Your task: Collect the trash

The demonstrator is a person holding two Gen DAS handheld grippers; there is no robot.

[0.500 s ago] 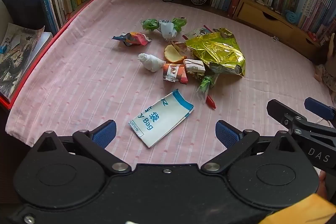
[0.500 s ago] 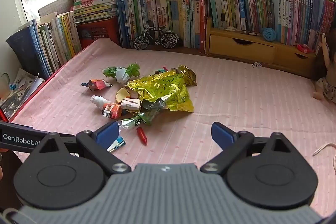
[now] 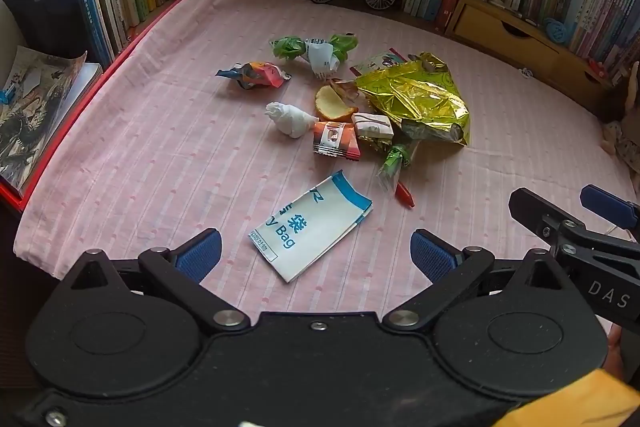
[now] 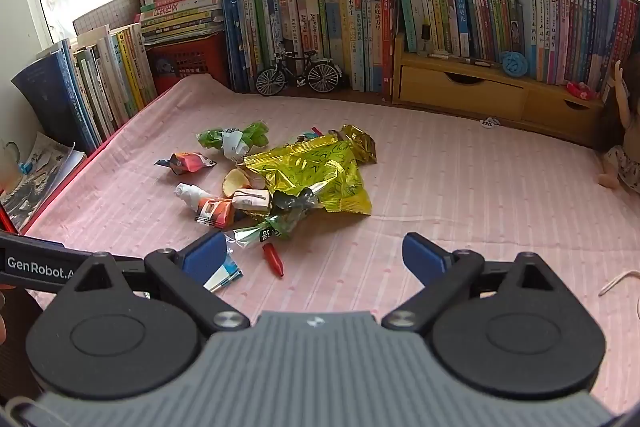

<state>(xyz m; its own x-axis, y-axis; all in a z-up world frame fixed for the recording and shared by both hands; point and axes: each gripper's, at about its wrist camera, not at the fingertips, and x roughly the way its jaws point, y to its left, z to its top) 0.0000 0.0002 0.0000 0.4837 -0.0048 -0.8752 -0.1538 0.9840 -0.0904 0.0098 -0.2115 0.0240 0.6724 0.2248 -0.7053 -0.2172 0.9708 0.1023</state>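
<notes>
Trash lies scattered on a pink striped cloth (image 3: 160, 155): a gold foil bag (image 3: 416, 99) (image 4: 316, 175), a folded white-and-blue paper bag (image 3: 314, 227) (image 4: 224, 273), an orange wrapper (image 3: 334, 141) (image 4: 214, 213), a white tissue wad (image 3: 288, 119), a peel (image 3: 332, 103), a green-and-white wrapper (image 3: 316, 51) (image 4: 232, 141) and a small red piece (image 3: 405, 195) (image 4: 274, 261). My left gripper (image 3: 316, 253) hovers open just short of the paper bag, nothing between its pads. My right gripper (image 4: 316, 253) is open too, empty, near the red piece. Its fingers (image 3: 536, 215) show at the left wrist view's right edge.
Rows of upright books (image 4: 320, 23) line the back and left sides. A model bicycle (image 4: 298, 75) and a wooden drawer unit (image 4: 480, 95) stand at the back. A red crate (image 4: 188, 61) sits in the corner. A doll (image 4: 624, 155) leans at the right edge.
</notes>
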